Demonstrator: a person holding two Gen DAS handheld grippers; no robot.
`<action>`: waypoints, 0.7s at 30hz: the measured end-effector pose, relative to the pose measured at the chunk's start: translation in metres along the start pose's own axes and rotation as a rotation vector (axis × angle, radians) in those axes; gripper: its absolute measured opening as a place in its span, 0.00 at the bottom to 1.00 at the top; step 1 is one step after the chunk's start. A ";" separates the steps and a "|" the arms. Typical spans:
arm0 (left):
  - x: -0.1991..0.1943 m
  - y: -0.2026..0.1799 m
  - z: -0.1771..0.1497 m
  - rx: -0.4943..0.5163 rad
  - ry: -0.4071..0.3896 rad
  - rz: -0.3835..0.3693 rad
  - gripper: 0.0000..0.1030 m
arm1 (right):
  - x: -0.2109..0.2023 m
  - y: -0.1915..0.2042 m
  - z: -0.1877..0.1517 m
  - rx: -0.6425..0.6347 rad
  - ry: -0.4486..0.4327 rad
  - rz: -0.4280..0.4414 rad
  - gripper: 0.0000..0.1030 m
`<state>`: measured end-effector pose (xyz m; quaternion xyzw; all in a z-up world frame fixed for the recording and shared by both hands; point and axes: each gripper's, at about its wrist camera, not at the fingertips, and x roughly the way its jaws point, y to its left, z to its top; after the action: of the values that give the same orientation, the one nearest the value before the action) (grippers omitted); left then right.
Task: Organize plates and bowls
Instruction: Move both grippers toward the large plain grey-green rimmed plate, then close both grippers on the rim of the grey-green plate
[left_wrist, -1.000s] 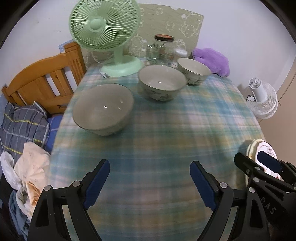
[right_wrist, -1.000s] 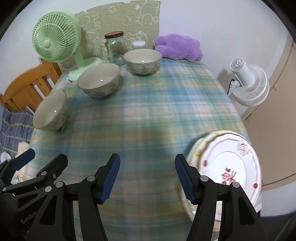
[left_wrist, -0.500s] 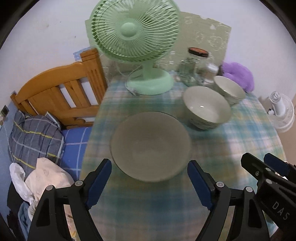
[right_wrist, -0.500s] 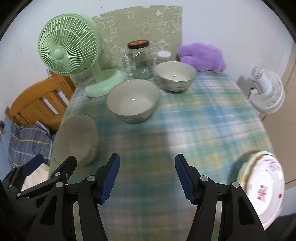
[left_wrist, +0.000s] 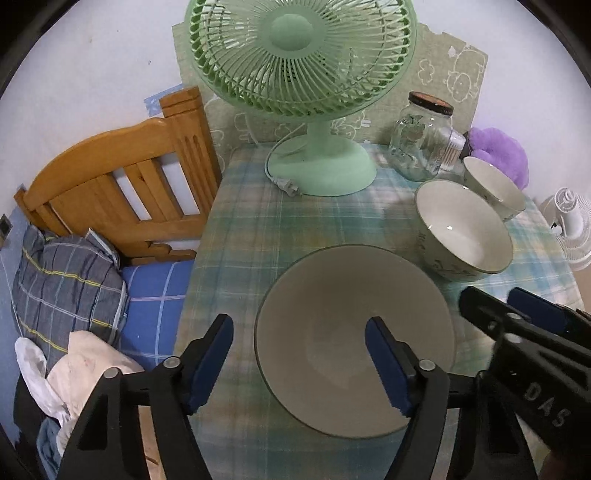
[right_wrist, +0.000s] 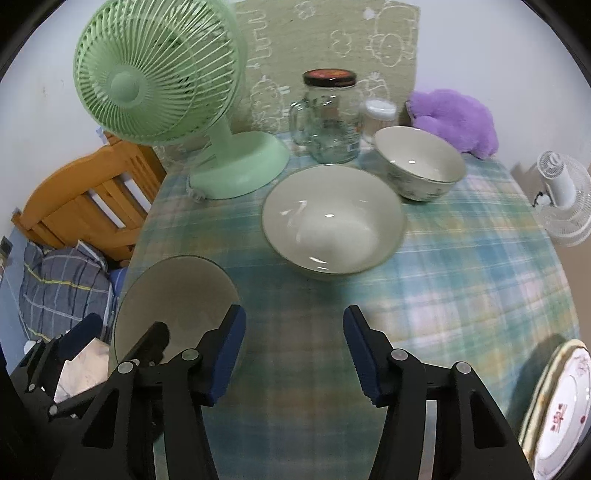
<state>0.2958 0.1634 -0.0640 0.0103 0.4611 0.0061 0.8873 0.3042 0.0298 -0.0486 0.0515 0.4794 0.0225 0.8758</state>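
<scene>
Three pale bowls stand on the plaid tablecloth (left_wrist: 258, 229). Nearest, the large bowl (left_wrist: 351, 332) sits under my left gripper (left_wrist: 299, 354). Its jaws are closing astride the bowl's left rim, one finger outside and one over the inside, the pads clear of the rim. The middle bowl (right_wrist: 332, 221) and the far bowl (right_wrist: 421, 166) lie ahead of my right gripper (right_wrist: 293, 350). Its jaws are closing too, with only cloth between them. The large bowl (right_wrist: 173, 295) is to its left. A stack of plates (right_wrist: 554, 406), the top one white with red marks, is at the lower right.
A green desk fan (left_wrist: 303, 66) and a glass jar (right_wrist: 330, 118) stand at the table's back, beside a purple plush (right_wrist: 458, 118). A wooden headboard (left_wrist: 122, 177) and bedding (left_wrist: 62, 280) lie off the left edge. A white fan (right_wrist: 561, 192) stands on the floor to the right.
Both grippers have moved left across the table toward the bowls, and their jaws have narrowed. The large bowl now lies under the left gripper; the plates have slid to the right view's edge.
</scene>
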 end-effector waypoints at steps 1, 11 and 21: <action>0.002 0.002 0.000 -0.003 0.003 -0.001 0.67 | 0.004 0.004 0.001 -0.004 0.004 0.006 0.52; 0.023 0.007 0.002 0.006 0.044 -0.008 0.38 | 0.038 0.034 0.007 -0.067 0.057 0.017 0.12; 0.020 0.007 0.000 -0.001 0.068 -0.004 0.30 | 0.036 0.035 0.006 -0.080 0.063 0.003 0.12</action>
<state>0.3075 0.1703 -0.0796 0.0089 0.4910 0.0047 0.8711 0.3291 0.0671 -0.0716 0.0165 0.5052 0.0446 0.8617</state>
